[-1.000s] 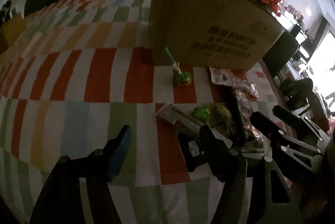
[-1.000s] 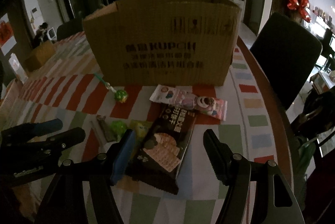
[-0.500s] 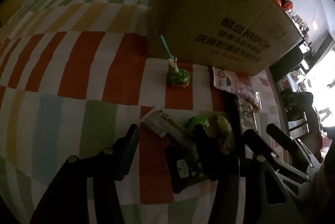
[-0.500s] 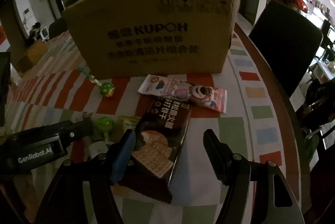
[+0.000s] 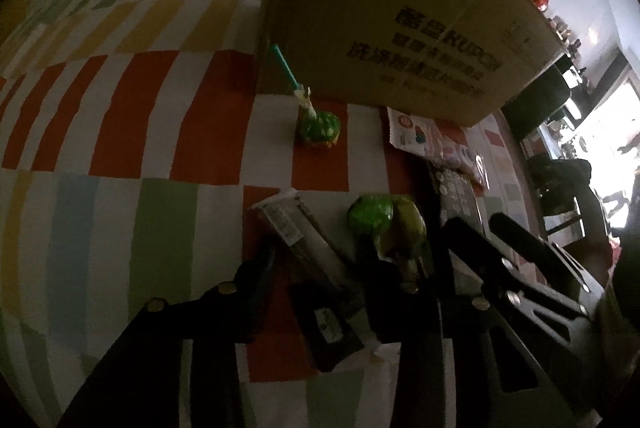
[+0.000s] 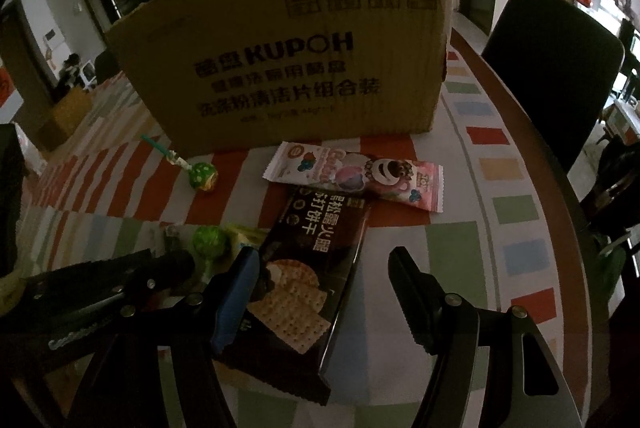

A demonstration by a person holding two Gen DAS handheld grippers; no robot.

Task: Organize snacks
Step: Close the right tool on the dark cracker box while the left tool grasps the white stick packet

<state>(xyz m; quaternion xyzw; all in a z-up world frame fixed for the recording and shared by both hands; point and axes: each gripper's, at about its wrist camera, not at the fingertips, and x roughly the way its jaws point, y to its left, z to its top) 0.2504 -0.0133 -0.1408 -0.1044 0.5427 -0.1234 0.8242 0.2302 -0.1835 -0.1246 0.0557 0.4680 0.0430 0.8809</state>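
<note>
Closing around a long dark snack bar [image 5: 316, 280], the left hand-held gripper [image 5: 316, 268] points steeply down at the desk [image 5: 168, 212], whose cloth is a flat patchwork of red, green, yellow and white blocks. In the left wrist view the bar lies between the two fingers, its long axis running away from the camera and slightly leftward, so the jaws come at it across its narrow width; whether the pads press it yet I cannot tell in the dim light. The wrapper looks thin and glossy, with a pale crimped end toward the box. Just right of the bar sit a round green lollipop [image 5: 370, 214] and a yellowish crinkled wrapper [image 5: 406, 228]; a second lollipop [image 5: 320, 126], its teal stick slanting up-left, lies farther ahead near the cardboard box [image 5: 380, 28].

In the right wrist view the right hand-held gripper [image 6: 324, 288] is spread wide and grasps nothing. A dark cracker pack [image 6: 312, 276], flat, rectangular and shiny, lies straight ahead with its near half between the fingers, long axis pointing toward the box [image 6: 288, 60]; it is the right hand's nearest snack. Beyond it a pink crimp-edged wrapper [image 6: 356, 174] lies crosswise. The box stands upright at the back, matte corrugated board. The left tool [image 6: 100, 288] shows at the lower left.
</note>
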